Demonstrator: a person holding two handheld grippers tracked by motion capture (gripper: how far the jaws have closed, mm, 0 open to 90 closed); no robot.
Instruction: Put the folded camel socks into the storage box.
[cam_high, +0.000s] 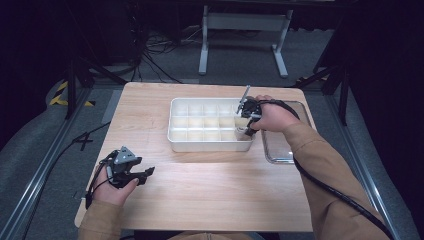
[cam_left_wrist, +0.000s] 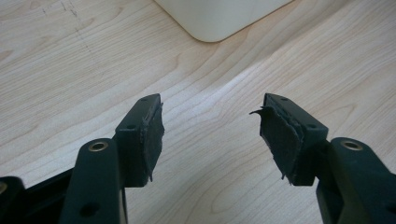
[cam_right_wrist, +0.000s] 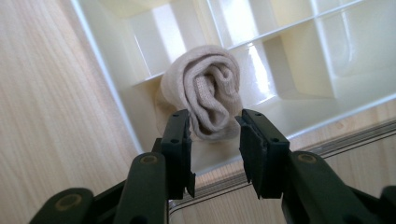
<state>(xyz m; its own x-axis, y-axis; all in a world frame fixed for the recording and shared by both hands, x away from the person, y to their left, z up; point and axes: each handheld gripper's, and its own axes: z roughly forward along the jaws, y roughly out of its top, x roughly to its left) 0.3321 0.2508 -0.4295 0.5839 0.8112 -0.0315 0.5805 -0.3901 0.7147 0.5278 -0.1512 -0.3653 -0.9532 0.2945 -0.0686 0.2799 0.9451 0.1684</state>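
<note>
A rolled beige sock (cam_right_wrist: 205, 88) stands in the near right corner compartment of a white divided tray (cam_high: 172, 140). My right gripper (cam_right_wrist: 215, 116) points down into that corner, and its jaws flank the sock's near end with a slight gap, so it is open. In the high view the right gripper (cam_high: 246, 125) hangs over the tray's right end. My left gripper (cam_high: 147, 172) rests low over the table at the front left, open and holding nothing; its worn pads (cam_left_wrist: 154, 135) frame bare wood. A corner of the tray (cam_left_wrist: 219, 18) lies ahead of it.
A clear shallow container (cam_high: 280, 145) sits on the table right of the tray, against its side. The tray's other compartments (cam_high: 200, 122) look bare. Bare wooden tabletop (cam_high: 210, 190) stretches along the front. A metal stand (cam_high: 245, 30) and cables lie on the floor beyond.
</note>
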